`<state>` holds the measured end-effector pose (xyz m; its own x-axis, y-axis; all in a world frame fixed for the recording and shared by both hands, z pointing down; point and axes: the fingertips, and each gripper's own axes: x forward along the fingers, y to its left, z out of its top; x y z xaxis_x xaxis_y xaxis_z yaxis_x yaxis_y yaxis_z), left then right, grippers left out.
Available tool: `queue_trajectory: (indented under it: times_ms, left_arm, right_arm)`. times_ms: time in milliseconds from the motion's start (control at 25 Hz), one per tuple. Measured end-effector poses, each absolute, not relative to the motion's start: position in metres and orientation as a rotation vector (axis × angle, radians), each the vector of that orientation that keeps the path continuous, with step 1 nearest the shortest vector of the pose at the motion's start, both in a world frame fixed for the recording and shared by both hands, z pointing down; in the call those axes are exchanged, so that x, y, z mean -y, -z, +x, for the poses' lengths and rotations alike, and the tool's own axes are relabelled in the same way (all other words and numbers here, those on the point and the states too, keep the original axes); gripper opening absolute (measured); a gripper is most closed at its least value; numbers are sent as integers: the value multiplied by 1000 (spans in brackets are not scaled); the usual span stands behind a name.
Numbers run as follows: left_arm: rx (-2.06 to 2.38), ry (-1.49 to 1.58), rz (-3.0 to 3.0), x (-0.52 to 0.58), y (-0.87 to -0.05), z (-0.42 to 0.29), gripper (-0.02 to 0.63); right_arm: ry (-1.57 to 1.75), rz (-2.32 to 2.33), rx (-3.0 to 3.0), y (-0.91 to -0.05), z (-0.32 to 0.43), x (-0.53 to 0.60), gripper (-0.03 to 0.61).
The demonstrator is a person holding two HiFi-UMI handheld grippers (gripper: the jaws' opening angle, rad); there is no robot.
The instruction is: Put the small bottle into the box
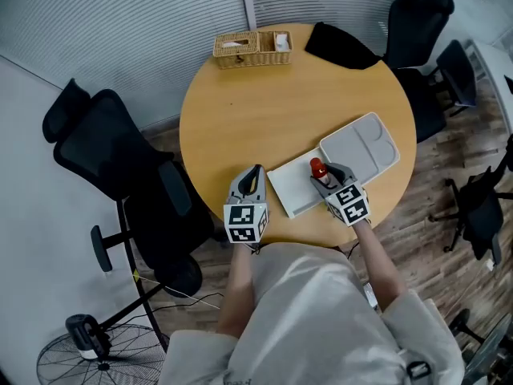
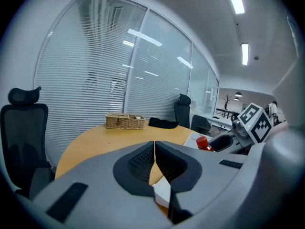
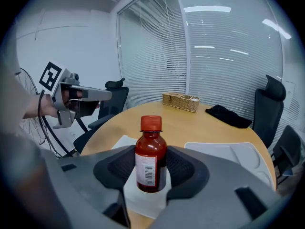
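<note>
A small dark-red bottle (image 3: 151,149) with a red cap stands upright between the pads of my right gripper (image 3: 151,174), which is shut on its body. It hangs just above the flat white box base (image 1: 290,189); the pale grey tray half (image 1: 362,147) of the box lies open to the right. In the head view the bottle's cap (image 1: 317,167) shows at the tips of the right gripper (image 1: 329,178). My left gripper (image 1: 256,175) is shut with nothing in it, just left of the box near the table's front edge. Its jaws (image 2: 155,144) meet at the tips.
The round wooden table (image 1: 272,111) carries a wicker basket (image 1: 251,48) and a black cloth (image 1: 341,45) at its far side. Black office chairs (image 1: 120,159) (image 1: 417,22) stand left and far right. A fan (image 1: 88,351) sits on the floor at lower left.
</note>
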<state>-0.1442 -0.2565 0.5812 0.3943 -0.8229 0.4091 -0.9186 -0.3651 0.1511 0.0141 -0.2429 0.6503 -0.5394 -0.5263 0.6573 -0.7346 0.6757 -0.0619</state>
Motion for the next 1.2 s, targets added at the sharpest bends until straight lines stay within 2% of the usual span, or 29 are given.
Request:
queue_trajectory:
  times_ms: [240, 520, 920, 1080, 1200]
  left_arm:
    - [1471, -397, 2315, 254, -588, -138, 29]
    - [1490, -393, 2300, 245, -588, -145, 29]
    - [1518, -366, 2295, 240, -585, -151, 29]
    - [1517, -361, 2298, 240, -583, -149, 29]
    - [1521, -351, 2301, 242, -581, -149, 29]
  right_arm:
    - [-428, 876, 2228, -667, 3, 243, 212]
    - [-576, 834, 2203, -690, -15, 245, 212]
    - [-973, 917, 2032, -724, -23, 236, 212]
    - [-940, 867, 1993, -733, -24, 236, 212]
    - [-766, 806, 1978, -739, -23, 237, 212]
